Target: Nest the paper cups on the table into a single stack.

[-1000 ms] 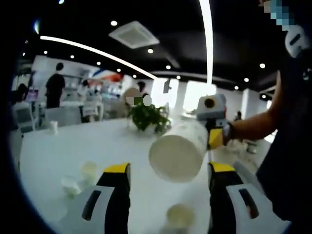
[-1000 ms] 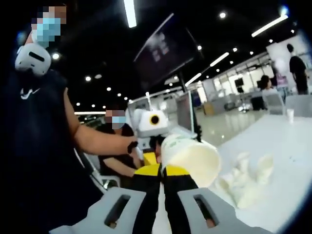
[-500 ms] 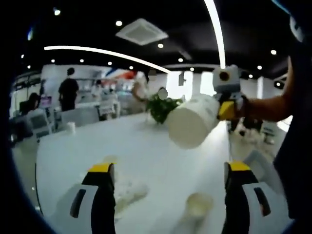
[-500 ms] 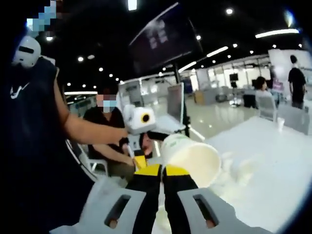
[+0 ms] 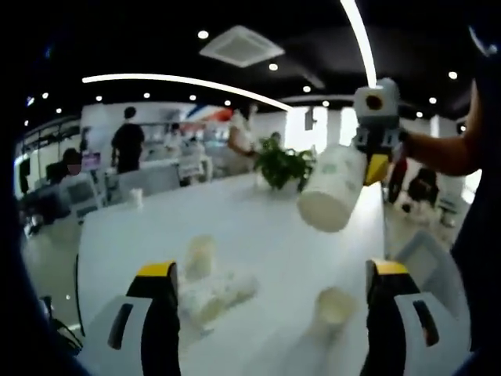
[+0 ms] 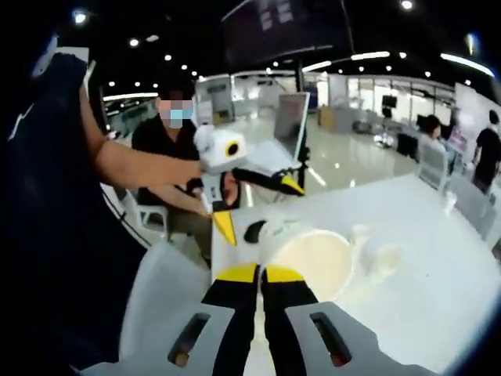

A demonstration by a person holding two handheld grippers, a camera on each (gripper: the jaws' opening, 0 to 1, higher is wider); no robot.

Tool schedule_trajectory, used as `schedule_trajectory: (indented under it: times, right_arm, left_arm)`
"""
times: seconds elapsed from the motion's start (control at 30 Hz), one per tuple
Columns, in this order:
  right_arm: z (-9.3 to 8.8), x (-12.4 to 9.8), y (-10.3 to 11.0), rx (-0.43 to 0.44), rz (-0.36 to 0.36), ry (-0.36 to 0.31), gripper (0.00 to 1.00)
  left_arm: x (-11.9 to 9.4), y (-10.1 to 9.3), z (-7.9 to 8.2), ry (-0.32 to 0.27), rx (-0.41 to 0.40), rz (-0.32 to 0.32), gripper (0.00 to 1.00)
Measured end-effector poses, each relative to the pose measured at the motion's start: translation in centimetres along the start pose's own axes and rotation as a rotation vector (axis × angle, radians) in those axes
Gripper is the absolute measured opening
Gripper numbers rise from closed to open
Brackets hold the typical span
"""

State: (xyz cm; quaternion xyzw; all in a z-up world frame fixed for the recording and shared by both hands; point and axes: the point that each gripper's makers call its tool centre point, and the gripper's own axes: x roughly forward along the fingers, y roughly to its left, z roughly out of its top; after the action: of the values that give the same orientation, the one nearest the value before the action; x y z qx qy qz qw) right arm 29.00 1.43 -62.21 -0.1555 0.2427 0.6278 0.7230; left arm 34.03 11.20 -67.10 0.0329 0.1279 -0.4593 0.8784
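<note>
My right gripper (image 6: 261,272) is shut on the rim of a white paper cup (image 6: 313,258), whose open mouth faces the camera. In the left gripper view that cup (image 5: 333,192) hangs tilted above the white table (image 5: 258,227), held by the right gripper (image 5: 374,160) coming in from the right. My left gripper (image 5: 270,278) is open wide with nothing between its jaws. Below it, one cup (image 5: 201,254) stands upright, several nested cups (image 5: 215,290) lie on their side, and another cup (image 5: 335,307) stands near the right jaw. The left gripper (image 6: 258,207) appears open beyond the held cup.
A potted plant (image 5: 283,166) stands at the table's far end and a small cup (image 5: 137,196) at the far left edge. More cups (image 6: 383,258) sit on the table beyond the held one. A seated person (image 6: 176,125) and chairs are beside the table (image 6: 438,298).
The held cup has gone from just in front of the left jaws to farther off, up and to the right. Both grips are unchanged. The left camera now looks down on more cups.
</note>
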Motion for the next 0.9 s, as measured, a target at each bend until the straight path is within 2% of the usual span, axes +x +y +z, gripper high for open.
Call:
schedule_trajectory:
  times: [0.13,0.2,0.4,0.63,0.9]
  right_arm:
    - [0.1,-0.2,0.0,-0.016,-0.005,0.055,0.0]
    - [0.0,-0.4,-0.4,-0.03,-0.024,0.102,0.0]
    - [0.2,-1.1,-0.7,-0.043,-0.044,0.198,0.0]
    - [1.1,-2.0,-1.0,-0.075,-0.08,0.345,0.0]
    - [1.1,-2.4,-0.8,-0.094,-0.055,0.497,0.0]
  left_arm:
    - [-0.4,0.3,-0.6,0.025,0.006,0.008,0.99]
    - [-0.7,0.4,-0.8,0.039,0.015,0.011,0.99]
    - [-1.0,0.6,-0.8,0.04,0.021,0.016,0.99]
    - [-1.2,0.7,-0.9,0.04,0.02,0.027,0.99]
    - [-1.8,1.0,-1.3,0.045,0.019,0.039,0.99]
